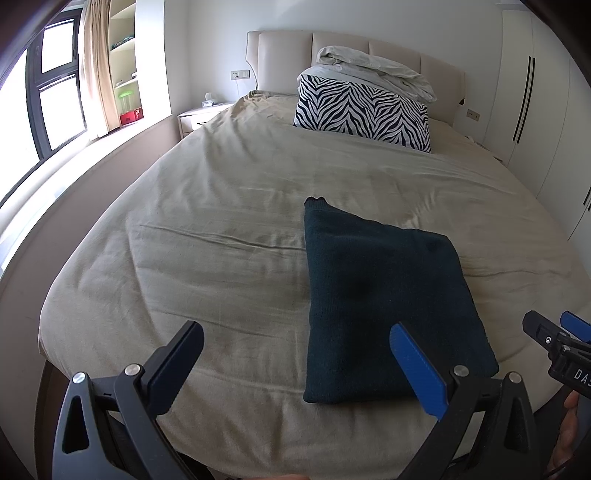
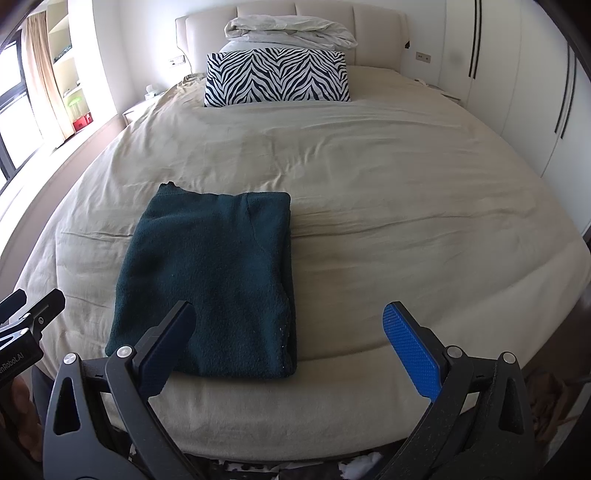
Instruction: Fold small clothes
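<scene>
- Right now your left gripper [image 1: 295, 369] hangs with its fingers spread wide and nothing between them, just short of the near edge of the sweater [image 1: 384, 295], which is your landmark here.
- Your right gripper [image 2: 291, 354] is likewise spread and empty, over the sweater's near right corner without touching it, as far as the wrist views show.
- The sweater [image 2: 210, 284] lies flat on the bed cover [image 2: 369, 184] near the foot of the bed, already a compact dark green rectangle with one small corner poking out at its far left.
- It looks nearly finished; at most one more fold or a tidy-up seems left.
- If you fold again, pinch both near corners through all layers, lift them evenly, and lay them onto the far edge so the layers do not slide apart.
- Fleece is thick and springy, so press the crease down afterwards.
- Beyond the sweater, towards the headboard, stands a zebra pillow [image 2: 277, 77] with a bundled quilt [image 2: 291, 33] on top.
- No basket or box shows near the sweater, so there is nothing to report inside one.
</scene>
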### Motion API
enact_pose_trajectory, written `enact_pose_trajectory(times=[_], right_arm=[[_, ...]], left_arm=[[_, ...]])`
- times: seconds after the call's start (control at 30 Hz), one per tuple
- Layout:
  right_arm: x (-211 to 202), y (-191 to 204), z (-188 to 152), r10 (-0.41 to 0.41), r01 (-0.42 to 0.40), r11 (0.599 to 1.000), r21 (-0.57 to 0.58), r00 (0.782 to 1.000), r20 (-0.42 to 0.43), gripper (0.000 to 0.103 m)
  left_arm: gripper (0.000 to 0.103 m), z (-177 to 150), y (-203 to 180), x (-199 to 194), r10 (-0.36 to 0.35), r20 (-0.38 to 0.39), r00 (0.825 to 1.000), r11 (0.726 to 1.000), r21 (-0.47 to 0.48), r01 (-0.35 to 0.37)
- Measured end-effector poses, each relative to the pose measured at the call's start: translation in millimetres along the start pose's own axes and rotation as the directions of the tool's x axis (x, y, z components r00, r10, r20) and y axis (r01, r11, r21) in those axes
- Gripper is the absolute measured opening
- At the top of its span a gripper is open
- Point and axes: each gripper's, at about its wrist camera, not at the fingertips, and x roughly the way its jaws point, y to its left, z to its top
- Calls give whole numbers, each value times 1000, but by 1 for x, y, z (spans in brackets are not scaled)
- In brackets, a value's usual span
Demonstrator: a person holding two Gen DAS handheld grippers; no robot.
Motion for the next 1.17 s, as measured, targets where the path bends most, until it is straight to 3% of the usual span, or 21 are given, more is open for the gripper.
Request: enact_pose_trajectory(times=[1.17], right_arm=[[5,-3,-7,3,-3,1000,4,1000,-19,103]], left_arm=[[103,-8,1,7,-9,-23,1000,1000,7,9]])
